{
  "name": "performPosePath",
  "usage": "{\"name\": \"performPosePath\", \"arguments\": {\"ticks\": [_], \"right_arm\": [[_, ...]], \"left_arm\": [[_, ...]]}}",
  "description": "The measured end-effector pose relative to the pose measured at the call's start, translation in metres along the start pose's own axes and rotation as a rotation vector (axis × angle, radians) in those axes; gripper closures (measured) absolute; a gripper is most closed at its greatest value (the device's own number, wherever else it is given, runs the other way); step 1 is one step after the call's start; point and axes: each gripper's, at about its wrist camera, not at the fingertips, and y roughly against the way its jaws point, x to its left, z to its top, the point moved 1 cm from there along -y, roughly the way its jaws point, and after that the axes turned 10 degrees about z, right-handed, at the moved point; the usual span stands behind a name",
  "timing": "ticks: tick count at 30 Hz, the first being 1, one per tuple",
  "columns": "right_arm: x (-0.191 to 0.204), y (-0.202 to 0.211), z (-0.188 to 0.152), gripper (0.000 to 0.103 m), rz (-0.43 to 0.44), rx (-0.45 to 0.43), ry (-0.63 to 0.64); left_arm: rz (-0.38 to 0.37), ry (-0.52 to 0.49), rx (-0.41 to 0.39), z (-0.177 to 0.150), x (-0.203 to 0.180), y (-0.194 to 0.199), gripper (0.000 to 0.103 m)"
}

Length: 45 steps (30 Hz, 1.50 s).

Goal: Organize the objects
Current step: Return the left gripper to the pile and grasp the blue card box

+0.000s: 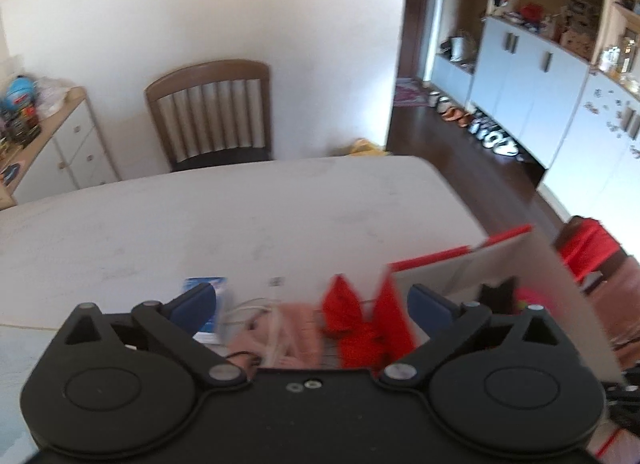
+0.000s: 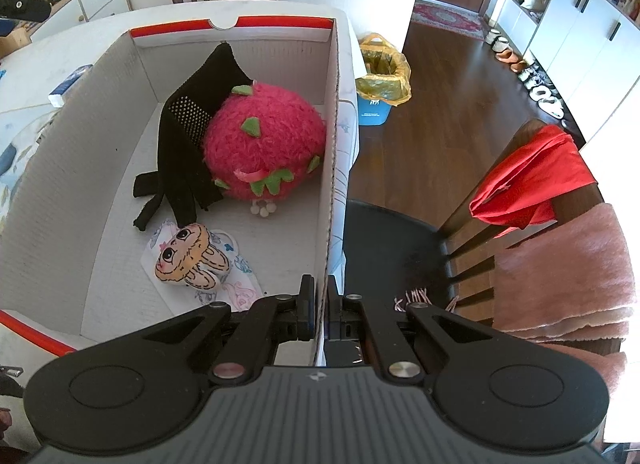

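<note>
On the table (image 1: 240,216), the wide-spread left gripper (image 1: 314,304) blurred a red bow (image 1: 352,328), while only the right gripper (image 2: 319,304), pinching the box wall (image 2: 334,144), showed the strawberry plush (image 2: 264,144).

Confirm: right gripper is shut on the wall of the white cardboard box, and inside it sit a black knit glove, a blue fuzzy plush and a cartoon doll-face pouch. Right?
One error: the fuzzy plush is pink-red with green leaf tabs, not blue, as the right wrist view shows. The rest holds: the right gripper is shut on the white cardboard box wall, with the black knit glove and cartoon doll-face pouch inside.
</note>
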Motion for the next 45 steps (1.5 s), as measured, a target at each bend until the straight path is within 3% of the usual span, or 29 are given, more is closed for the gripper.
{"name": "performPosePath", "arguments": {"ticks": [4,9,17,23,31,40,45], "right_arm": [[0.001,0.000,0.001,0.099,-0.004,0.006,-0.005],[0.000,-0.001,0.002,0.099,-0.005,0.014,-0.012],[0.000,-0.002,0.003,0.099,-0.010,0.022,-0.027],[0.001,-0.003,0.004,0.099,-0.014,0.030,-0.034],[0.001,-0.004,0.004,0.099,-0.014,0.032,-0.034],[0.000,-0.004,0.004,0.099,-0.014,0.032,-0.036],[0.000,-0.004,0.004,0.099,-0.015,0.032,-0.036]], "left_arm": [[0.062,0.009,-0.005,0.004,0.028,-0.019,0.002],[0.081,0.048,0.022,0.011,0.057,-0.046,0.002],[0.148,0.046,0.100,0.009,0.070,-0.102,0.002],[0.094,0.065,0.169,-0.002,0.076,-0.137,0.002],[0.096,0.071,0.249,-0.019,0.081,-0.168,0.005],[0.083,0.081,0.273,-0.025,0.082,-0.175,0.032],[0.077,0.086,0.264,-0.025,0.080,-0.172,0.054]]}}
